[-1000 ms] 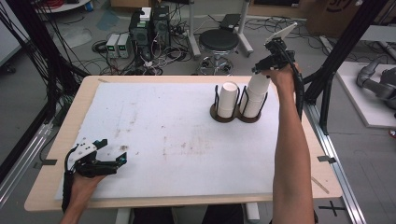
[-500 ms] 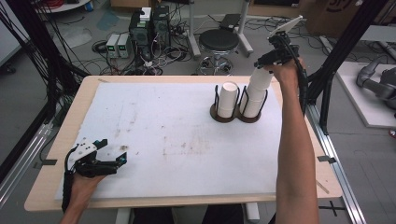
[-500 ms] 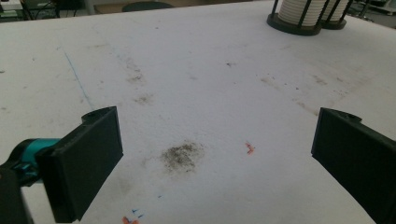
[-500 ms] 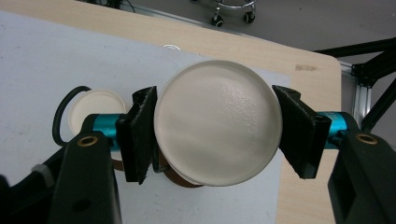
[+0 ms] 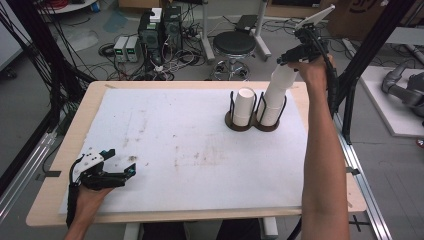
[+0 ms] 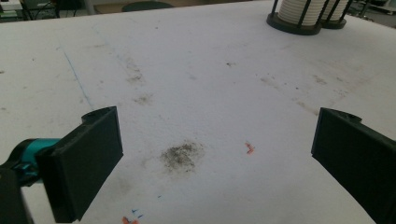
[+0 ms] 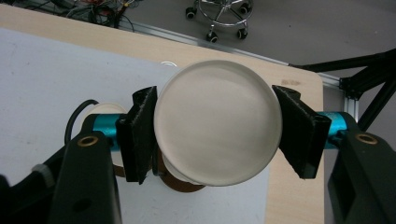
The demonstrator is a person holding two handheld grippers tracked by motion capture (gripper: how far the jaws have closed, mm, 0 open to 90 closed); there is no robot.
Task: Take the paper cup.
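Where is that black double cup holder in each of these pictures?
High view: the cup holder stands right of centre on the white mat.
Left gripper view: its base is at the top right edge.
Right gripper view: a brown sliver under the gripped cup.
Shared landmark: the stack of white cups in the holder.

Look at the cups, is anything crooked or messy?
The cup stack in the right gripper leans sideways out of the holder, while the other stack stands straight. The white table cover has dark smudges. Nothing is spilled or broken.
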